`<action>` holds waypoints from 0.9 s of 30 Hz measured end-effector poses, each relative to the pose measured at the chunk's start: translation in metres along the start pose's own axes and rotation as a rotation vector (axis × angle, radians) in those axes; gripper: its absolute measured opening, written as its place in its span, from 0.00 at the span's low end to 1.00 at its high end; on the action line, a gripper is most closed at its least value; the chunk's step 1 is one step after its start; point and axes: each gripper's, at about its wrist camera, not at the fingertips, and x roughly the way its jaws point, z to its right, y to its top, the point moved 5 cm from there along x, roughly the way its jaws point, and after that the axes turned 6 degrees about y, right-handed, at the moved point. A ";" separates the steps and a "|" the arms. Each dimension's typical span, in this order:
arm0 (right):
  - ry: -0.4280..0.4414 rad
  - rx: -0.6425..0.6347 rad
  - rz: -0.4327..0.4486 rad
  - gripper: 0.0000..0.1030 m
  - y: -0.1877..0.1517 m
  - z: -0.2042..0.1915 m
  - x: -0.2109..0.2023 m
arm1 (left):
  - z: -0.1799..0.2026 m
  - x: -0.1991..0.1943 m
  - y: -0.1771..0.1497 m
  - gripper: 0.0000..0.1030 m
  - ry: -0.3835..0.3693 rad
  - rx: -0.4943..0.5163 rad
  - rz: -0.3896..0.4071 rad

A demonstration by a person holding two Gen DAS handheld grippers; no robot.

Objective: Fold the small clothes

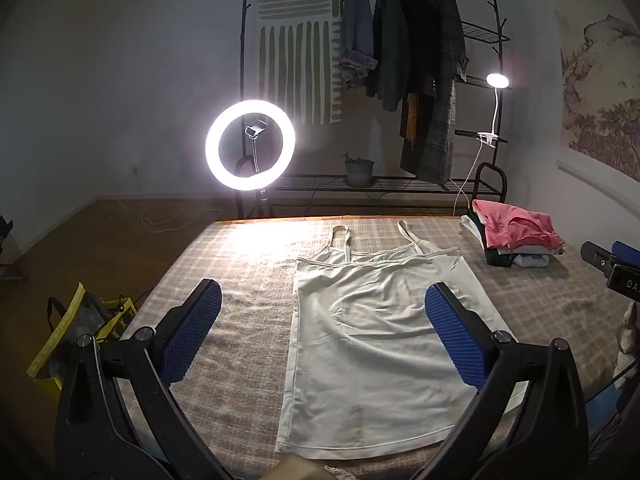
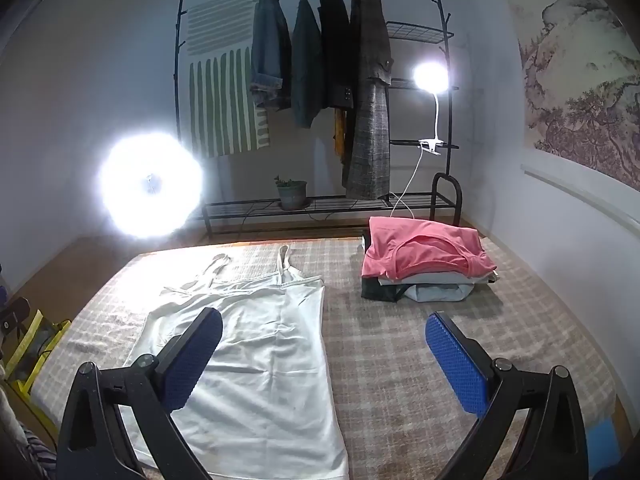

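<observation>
We hover our left gripper (image 1: 322, 312) and right gripper (image 2: 324, 340), both spread and empty, above a thin, limp white camisole (image 1: 372, 344) lying flat mid-bed (image 1: 248, 280), best pinched at its hem corners.

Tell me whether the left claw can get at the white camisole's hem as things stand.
Probably yes. The left claw hangs open above the white camisole, which lies flat on the checked cover. Nothing lies over its near hem, and the folded pile sits apart.
</observation>
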 end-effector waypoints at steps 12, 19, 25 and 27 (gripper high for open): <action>-0.002 0.000 0.007 1.00 -0.001 0.000 0.001 | 0.002 -0.002 -0.001 1.00 0.002 0.002 0.006; 0.005 -0.005 0.006 1.00 0.000 -0.004 0.001 | 0.002 -0.002 -0.001 1.00 0.004 0.001 0.007; 0.007 -0.001 0.004 0.99 0.000 -0.004 0.001 | 0.002 -0.003 -0.001 1.00 0.001 0.000 0.006; 0.009 0.000 0.004 0.99 0.000 -0.005 0.001 | 0.002 -0.002 -0.002 1.00 0.002 0.001 0.008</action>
